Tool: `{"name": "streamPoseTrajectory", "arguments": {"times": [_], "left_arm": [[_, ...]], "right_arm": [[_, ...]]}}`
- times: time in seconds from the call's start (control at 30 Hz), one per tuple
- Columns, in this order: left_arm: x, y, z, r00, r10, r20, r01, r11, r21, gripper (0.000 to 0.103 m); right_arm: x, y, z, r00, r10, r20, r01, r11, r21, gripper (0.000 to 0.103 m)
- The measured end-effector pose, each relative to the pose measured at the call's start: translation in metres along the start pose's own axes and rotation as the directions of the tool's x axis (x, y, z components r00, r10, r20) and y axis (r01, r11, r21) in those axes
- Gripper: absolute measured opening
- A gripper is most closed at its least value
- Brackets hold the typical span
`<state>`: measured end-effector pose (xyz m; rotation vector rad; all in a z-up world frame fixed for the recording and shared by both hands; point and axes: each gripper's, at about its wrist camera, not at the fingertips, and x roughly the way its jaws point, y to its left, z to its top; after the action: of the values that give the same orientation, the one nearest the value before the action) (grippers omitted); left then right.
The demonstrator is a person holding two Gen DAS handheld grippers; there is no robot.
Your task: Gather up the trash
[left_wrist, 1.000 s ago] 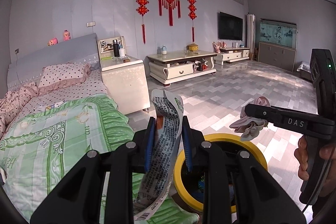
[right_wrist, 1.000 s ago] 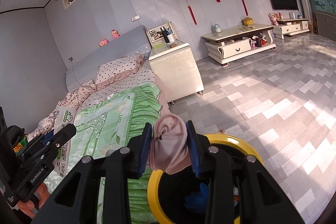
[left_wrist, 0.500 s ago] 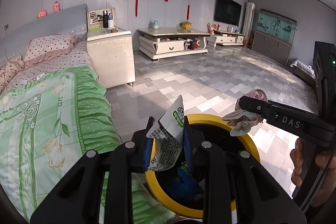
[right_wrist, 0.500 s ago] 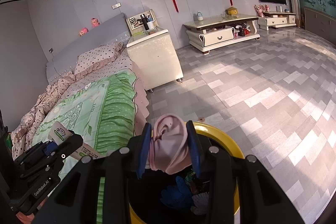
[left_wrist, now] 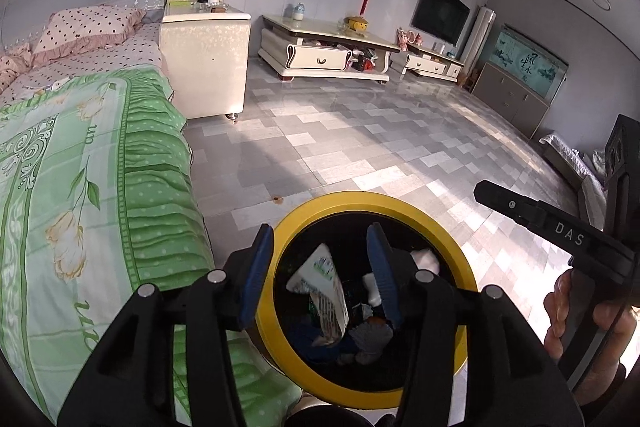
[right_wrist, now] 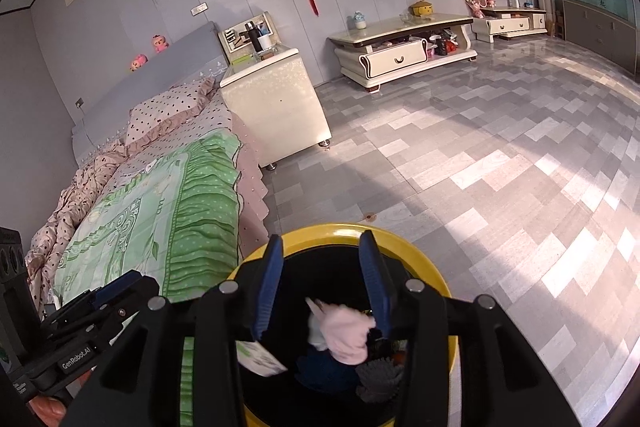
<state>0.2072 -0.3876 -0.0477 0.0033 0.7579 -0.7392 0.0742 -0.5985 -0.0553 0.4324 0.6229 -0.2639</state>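
A yellow-rimmed black trash bin (left_wrist: 316,205) stands on the floor beside the bed; it also shows in the right wrist view (right_wrist: 348,229). My left gripper (left_wrist: 318,247) is open above the bin, and a white printed wrapper (left_wrist: 322,283) is dropping into it. My right gripper (right_wrist: 322,253) is open above the bin, and a pink cloth (right_wrist: 346,333) is falling between its fingers. Blue, grey and white trash lies inside the bin. The right gripper's finger (left_wrist: 532,213) shows at the right of the left wrist view.
A bed with a green quilt (left_wrist: 80,187) lies left of the bin. A cream bedside cabinet (left_wrist: 204,55) stands behind it. A low TV stand (left_wrist: 324,51) lines the far wall. Grey tiled floor (left_wrist: 380,131) stretches to the right.
Both grippers have opened over the bin. The wrapper has left my left gripper and the pink cloth has left my right gripper; both are falling into the bin.
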Motion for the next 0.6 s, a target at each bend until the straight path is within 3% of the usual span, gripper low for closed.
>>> {"name": "streamPoseTrajectory", "arguments": {"times": [0.3,0.6], "left_arm": [[-0.04,0.02,-0.001,0.998,0.023,0.061,-0.021,0.999,-0.039,0.052],[-0.103,0.066,-0.014,0.985,0.121,0.124,-0.11,0.99,-0.086,0.052]], "right_arm": [[-0.019,0.016,-0.003,1.0,0.004,0.016,-0.003,1.0,-0.024,0.04],[-0.023,0.081,-0.015,0.996,0.093,-0.009,-0.094,0.99,-0.107,0.04]]}}
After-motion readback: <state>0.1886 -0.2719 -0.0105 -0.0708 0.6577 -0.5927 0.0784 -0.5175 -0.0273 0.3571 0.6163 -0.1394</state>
